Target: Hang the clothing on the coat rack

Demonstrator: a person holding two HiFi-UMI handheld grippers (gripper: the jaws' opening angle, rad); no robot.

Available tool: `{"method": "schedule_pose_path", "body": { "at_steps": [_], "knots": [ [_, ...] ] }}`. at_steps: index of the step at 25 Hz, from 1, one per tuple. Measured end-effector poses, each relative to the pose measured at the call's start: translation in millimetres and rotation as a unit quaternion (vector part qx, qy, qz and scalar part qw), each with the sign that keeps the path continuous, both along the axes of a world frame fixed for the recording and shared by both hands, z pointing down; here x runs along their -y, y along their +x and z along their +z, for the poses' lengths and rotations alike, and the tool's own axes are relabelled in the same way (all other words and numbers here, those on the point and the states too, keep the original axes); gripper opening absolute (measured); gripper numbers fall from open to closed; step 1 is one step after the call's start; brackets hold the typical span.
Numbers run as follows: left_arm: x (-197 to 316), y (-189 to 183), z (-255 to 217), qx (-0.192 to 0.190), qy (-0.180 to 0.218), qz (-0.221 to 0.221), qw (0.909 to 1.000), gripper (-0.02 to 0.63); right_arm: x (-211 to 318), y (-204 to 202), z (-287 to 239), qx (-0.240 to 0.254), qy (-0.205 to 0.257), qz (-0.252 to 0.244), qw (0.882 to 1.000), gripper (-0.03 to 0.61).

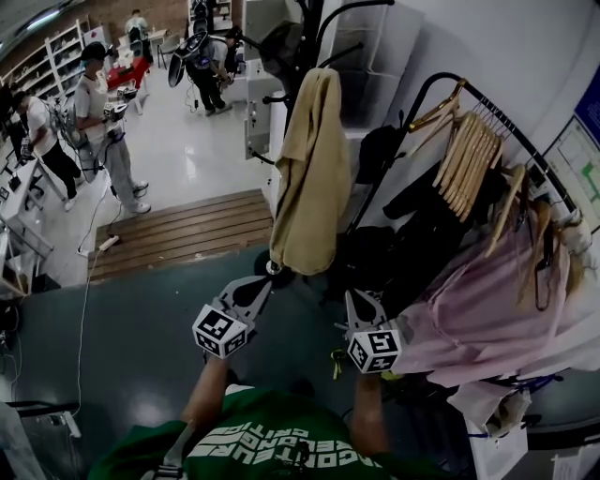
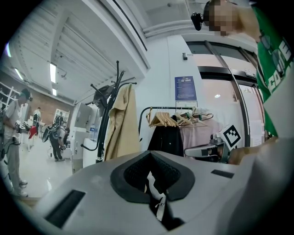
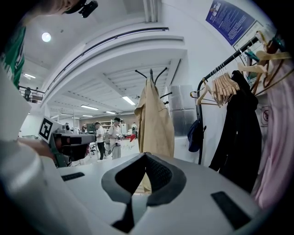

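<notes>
A tan coat [image 1: 309, 178] hangs from the top hooks of a black coat rack [image 1: 309, 28]. It also shows straight ahead in the left gripper view as the tan coat [image 2: 121, 124] and in the right gripper view [image 3: 154, 121]. My left gripper [image 1: 270, 272] points at the coat's lower hem from a short way off. Its jaws meet at the tip, with nothing held [image 2: 150, 155]. My right gripper [image 1: 356, 298] is held beside it to the right, shut and empty [image 3: 146, 155].
A black clothes rail [image 1: 487, 103] to the right carries wooden hangers [image 1: 469, 155], a black garment [image 1: 422, 225] and a pink garment [image 1: 478, 309]. A wooden platform [image 1: 178, 234] lies left of the rack. Several people [image 1: 103, 122] stand at the far left.
</notes>
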State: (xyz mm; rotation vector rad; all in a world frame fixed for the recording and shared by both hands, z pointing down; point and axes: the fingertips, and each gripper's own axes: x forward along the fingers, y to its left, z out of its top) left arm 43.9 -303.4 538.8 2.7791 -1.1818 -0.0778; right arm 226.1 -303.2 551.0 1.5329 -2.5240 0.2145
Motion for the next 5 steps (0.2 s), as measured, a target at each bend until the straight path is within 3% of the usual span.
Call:
{"method": "schedule_pose_path", "body": {
  "at_steps": [5],
  "knots": [
    [0.1, -1.1, 1.3, -0.001, -0.003, -0.001, 1.0000, 0.005, 0.1, 0.4, 1.9, -0.002, -0.004, 0.004, 1.000, 0.009]
  ]
}}
